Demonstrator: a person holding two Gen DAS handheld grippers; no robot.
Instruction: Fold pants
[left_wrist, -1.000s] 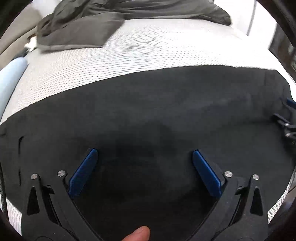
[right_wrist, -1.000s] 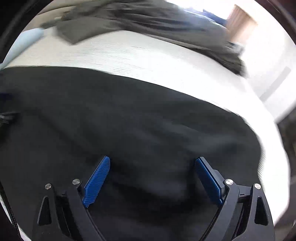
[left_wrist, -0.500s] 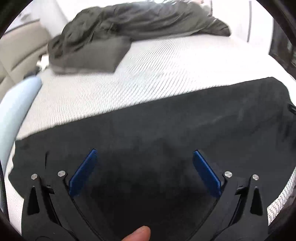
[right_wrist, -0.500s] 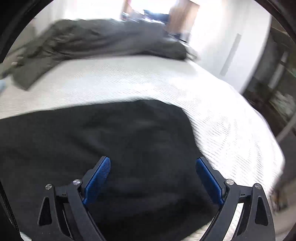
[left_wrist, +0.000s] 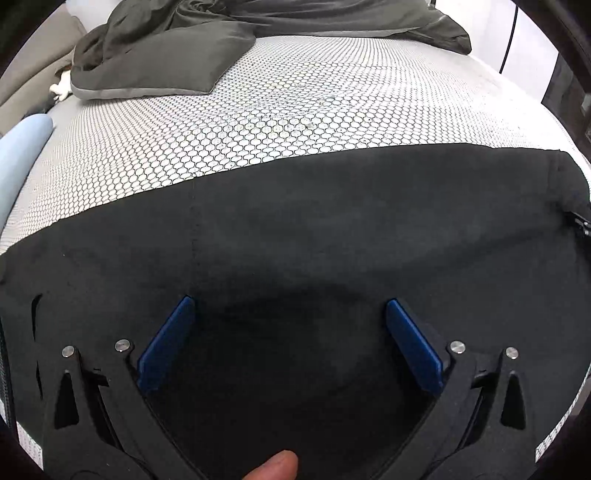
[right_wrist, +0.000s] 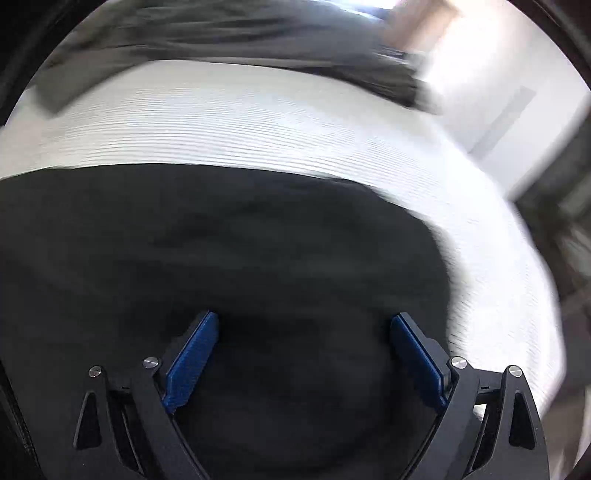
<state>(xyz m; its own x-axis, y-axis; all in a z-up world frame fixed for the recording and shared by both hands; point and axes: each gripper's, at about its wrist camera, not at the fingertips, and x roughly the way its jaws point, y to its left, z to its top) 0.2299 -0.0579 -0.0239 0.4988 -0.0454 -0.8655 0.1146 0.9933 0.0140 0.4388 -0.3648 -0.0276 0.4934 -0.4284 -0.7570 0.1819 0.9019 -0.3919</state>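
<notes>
Black pants lie flat across the near part of a white honeycomb-patterned bed. My left gripper is open and empty, just above the pants. In the right wrist view, which is motion-blurred, the pants end in a rounded edge at the right. My right gripper is open and empty over that end of the pants.
A dark grey blanket and pillow are heaped at the far side of the bed. A light blue roll lies at the left edge. A wall and dark furniture stand beyond the bed's right side.
Both grippers stayed open. The left view dipped back toward the pants after lifting. The right view swung sideways and is blurred, with the pants' right end still under it.
</notes>
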